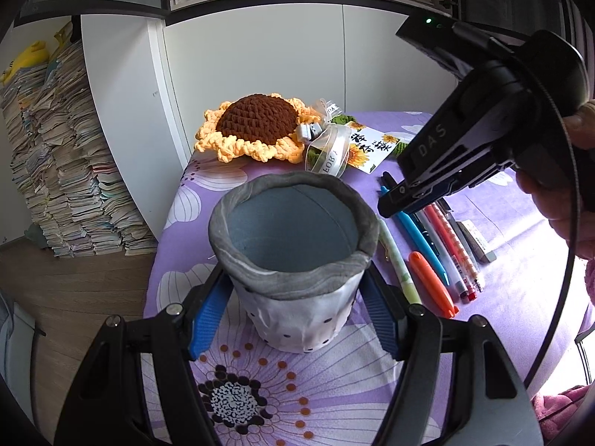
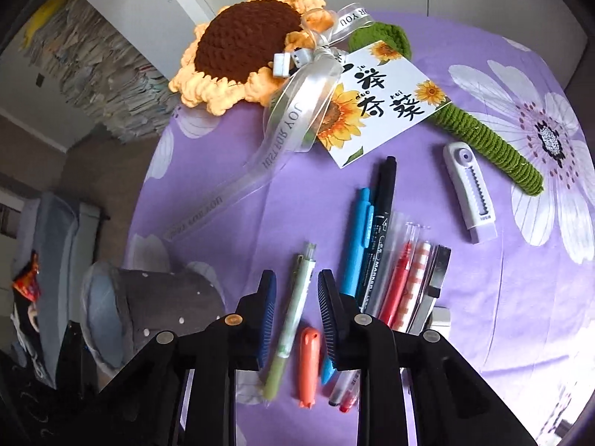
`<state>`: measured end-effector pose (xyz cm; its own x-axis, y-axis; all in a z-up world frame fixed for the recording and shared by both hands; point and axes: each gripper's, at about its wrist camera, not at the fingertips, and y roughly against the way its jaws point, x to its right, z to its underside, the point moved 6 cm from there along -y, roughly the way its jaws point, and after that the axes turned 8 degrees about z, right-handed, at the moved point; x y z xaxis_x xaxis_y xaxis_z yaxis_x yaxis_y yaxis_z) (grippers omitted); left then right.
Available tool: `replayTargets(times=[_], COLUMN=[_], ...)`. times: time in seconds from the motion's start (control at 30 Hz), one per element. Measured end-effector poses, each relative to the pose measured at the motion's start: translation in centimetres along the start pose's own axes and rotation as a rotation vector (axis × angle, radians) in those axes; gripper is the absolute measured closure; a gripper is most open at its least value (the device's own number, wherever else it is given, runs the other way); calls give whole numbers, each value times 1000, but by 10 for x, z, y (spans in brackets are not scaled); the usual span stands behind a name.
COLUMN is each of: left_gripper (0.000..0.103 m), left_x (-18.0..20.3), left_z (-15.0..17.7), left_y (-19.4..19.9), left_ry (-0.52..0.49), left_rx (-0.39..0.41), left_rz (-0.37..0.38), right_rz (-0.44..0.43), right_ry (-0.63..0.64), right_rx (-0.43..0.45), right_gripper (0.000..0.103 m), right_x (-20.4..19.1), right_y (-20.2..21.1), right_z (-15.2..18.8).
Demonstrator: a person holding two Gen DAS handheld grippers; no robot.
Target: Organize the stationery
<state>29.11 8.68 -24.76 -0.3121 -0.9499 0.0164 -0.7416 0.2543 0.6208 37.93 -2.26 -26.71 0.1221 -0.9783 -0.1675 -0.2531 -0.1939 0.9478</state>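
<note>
A grey fabric pen holder (image 1: 293,260) stands upright on the purple floral cloth, its mouth open and nothing visible inside. My left gripper (image 1: 293,316) is closed around its base, blue pads against both sides. Several pens lie side by side to its right: a pale green pen (image 2: 293,312), an orange marker (image 2: 309,366), a blue pen (image 2: 357,245), a black marker (image 2: 381,219) and red pens (image 2: 399,282). My right gripper (image 2: 295,297) is open, its fingers either side of the green pen. It also shows in the left wrist view (image 1: 399,200), above the pens.
A crocheted sunflower (image 2: 241,44) with green stem, ribbon and a printed card (image 2: 379,100) lies at the back of the table. A white and lilac correction tape (image 2: 470,193) lies to the right. An eraser (image 1: 478,241) sits beside the pens. The table's left edge drops to the floor.
</note>
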Motion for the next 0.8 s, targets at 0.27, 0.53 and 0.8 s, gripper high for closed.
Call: replayTargets(times=[0.27, 0.53, 0.8], left_gripper=[35, 35, 35], left_x=[-1, 0, 0], left_z=[-1, 0, 1], left_y=[-1, -1, -1], left_ry=[0, -3, -11], left_rx=[2, 0, -1], left_rz=[2, 1, 0], right_rz=[36, 141, 56], right_ry=[9, 94, 134], right_rx=[-77, -80, 112], right_gripper=[77, 90, 90], right_x=[-11, -24, -34], right_y=[-22, -38, 27], right_z=[-6, -11, -8])
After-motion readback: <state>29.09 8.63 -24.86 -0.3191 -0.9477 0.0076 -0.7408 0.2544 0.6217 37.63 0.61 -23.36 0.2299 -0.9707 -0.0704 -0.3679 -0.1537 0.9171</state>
